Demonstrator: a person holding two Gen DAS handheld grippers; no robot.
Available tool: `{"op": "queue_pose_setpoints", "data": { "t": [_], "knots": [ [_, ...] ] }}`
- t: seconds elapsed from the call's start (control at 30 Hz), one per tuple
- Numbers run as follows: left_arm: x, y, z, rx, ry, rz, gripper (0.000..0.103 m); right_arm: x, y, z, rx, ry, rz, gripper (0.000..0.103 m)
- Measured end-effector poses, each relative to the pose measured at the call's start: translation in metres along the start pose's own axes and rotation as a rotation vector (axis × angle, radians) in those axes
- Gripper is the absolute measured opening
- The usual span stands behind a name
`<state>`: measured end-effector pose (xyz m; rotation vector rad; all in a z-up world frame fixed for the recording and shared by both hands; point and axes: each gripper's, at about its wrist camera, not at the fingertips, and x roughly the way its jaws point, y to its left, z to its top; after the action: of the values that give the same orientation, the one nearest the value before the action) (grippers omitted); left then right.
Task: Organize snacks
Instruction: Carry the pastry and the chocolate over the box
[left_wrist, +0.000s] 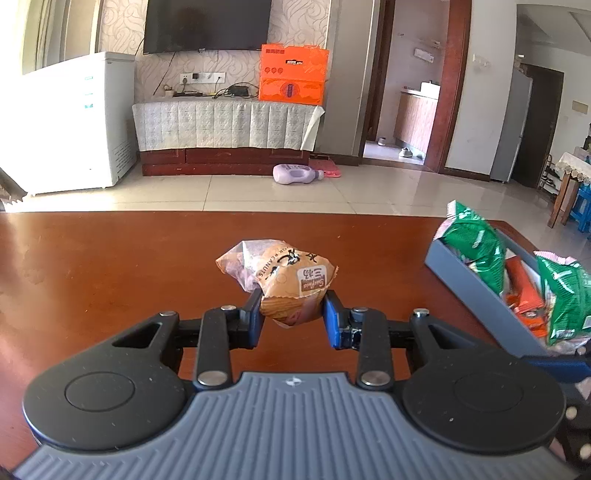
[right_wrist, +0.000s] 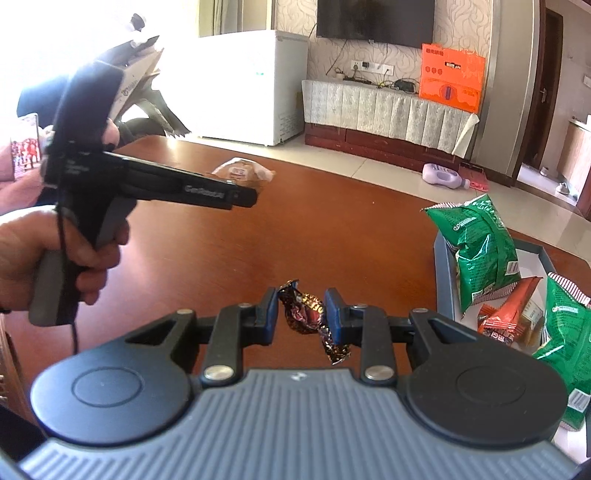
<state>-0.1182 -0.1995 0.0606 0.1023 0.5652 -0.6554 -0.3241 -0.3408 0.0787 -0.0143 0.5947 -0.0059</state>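
Observation:
My left gripper (left_wrist: 293, 314) is shut on a tan peanut snack packet (left_wrist: 280, 280), held above the brown table (left_wrist: 110, 266). The same packet (right_wrist: 242, 171) shows in the right wrist view at the tip of the left gripper (right_wrist: 243, 192), which a hand holds at the left. My right gripper (right_wrist: 301, 314) is shut on a dark foil-wrapped candy (right_wrist: 306, 314), its twisted end hanging below the jaws. A grey box (left_wrist: 469, 291) at the right holds green snack bags (left_wrist: 476, 240) and orange packets (left_wrist: 524, 291); the box (right_wrist: 445, 280) lies right of my right gripper.
Beyond the table's far edge are tiled floor, a white chest freezer (left_wrist: 81, 122), a covered TV cabinet (left_wrist: 225, 125) with an orange carton (left_wrist: 291, 74), and a purple bottle (left_wrist: 295, 172) lying on the floor. A doorway opens at the right.

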Motion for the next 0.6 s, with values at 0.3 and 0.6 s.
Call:
{"op": "queue_pose_setpoints", "data": {
  "t": [0.3, 0.6],
  "knots": [
    [-0.011, -0.033, 0.009, 0.026, -0.021, -0.028, 0.038, -0.026, 0.003, -0.008, 0.0, -0.031, 0.009, 0.031],
    [-0.007, -0.072, 0.015, 0.057, -0.026, -0.068, 0.038, -0.049, -0.008, -0.016, 0.015, -0.057, -0.008, 0.031]
  ]
}}
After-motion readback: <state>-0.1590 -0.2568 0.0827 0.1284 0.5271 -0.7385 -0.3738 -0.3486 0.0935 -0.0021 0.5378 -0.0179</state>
